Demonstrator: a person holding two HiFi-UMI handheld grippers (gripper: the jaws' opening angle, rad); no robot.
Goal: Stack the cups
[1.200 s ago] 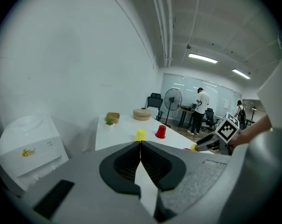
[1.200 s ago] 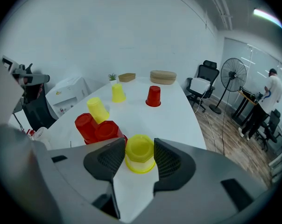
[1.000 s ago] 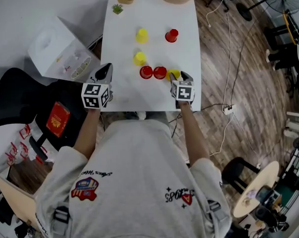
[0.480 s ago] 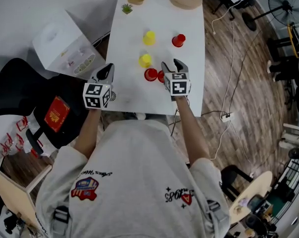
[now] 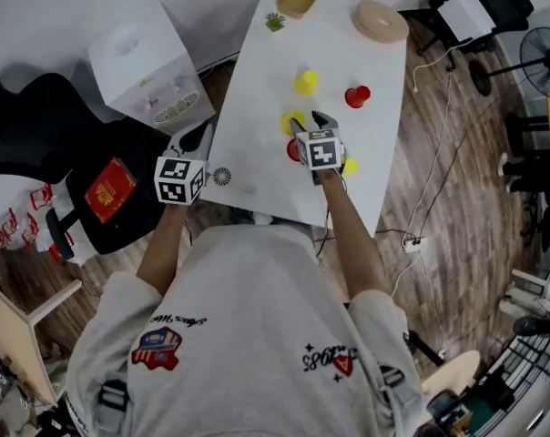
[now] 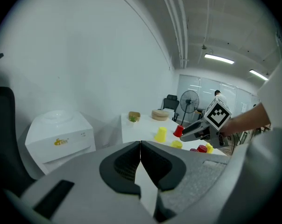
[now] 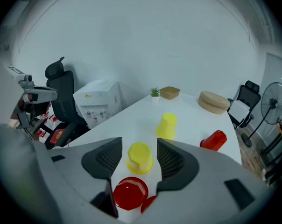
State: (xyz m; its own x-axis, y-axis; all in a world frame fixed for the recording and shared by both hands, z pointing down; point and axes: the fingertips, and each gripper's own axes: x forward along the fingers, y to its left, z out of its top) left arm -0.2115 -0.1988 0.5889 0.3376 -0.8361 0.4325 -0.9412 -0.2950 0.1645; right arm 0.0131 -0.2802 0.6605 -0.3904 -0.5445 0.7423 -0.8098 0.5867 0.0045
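Between right tool (image 7: 137,159) jaws: inverted yellow cup (image 7: 140,157), ungripped.

Looks smooth, glossy plastic: yellow cup (image 7: 140,157), red cup (image 7: 130,192). Matt, smooth white on the table (image 5: 257,135). Wood-grain planks on the floor (image 5: 439,180). Ribbed matt black pads (image 7: 105,158) on the right gripper (image 7: 138,148). Soft grey cloth on the sweatshirt (image 5: 248,317).

Beyond the right fingers (image 7: 177,161), at the far end of the table (image 7: 136,120): a small plant (image 7: 154,92), a wooden bowl (image 7: 170,93), a round wooden board (image 7: 214,101).

The cups (image 7: 140,157) are yellow and red, table (image 5: 257,107) white.
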